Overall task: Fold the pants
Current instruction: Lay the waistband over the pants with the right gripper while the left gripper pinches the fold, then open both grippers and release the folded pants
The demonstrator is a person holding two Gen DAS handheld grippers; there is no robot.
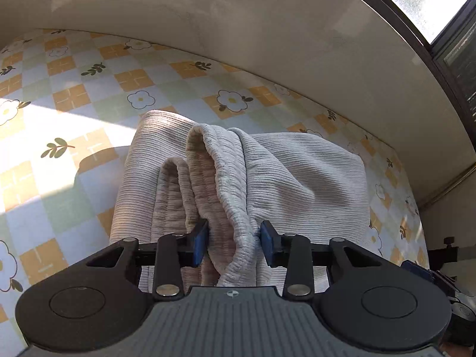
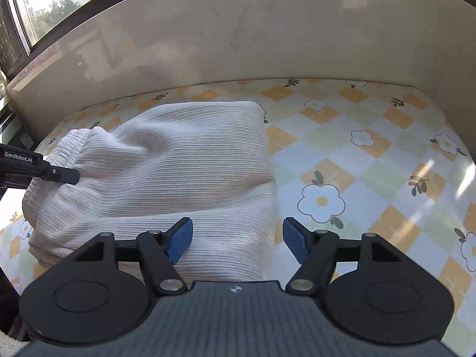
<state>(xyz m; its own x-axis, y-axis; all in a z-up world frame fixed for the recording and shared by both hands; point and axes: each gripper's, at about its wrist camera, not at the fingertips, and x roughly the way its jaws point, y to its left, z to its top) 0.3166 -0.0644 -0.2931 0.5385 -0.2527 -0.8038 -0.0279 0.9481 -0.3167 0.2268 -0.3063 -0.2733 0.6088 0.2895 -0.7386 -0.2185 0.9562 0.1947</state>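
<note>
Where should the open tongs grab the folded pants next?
Probably the near edge of the pants, coming from the front. The right tongs sit open just over that edge, and it lies flat on the tablecloth, so one pad could slip under it.

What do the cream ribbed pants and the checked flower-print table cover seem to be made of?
The cream ribbed pants look like soft corduroy or rib-knit cloth: fine parallel ridges, matte, with limp rounded folds. The checked flower-print table cover looks like smooth plastic or oilcloth, though this is uncertain: it lies flat and gives shiny sunlight glints.
</note>
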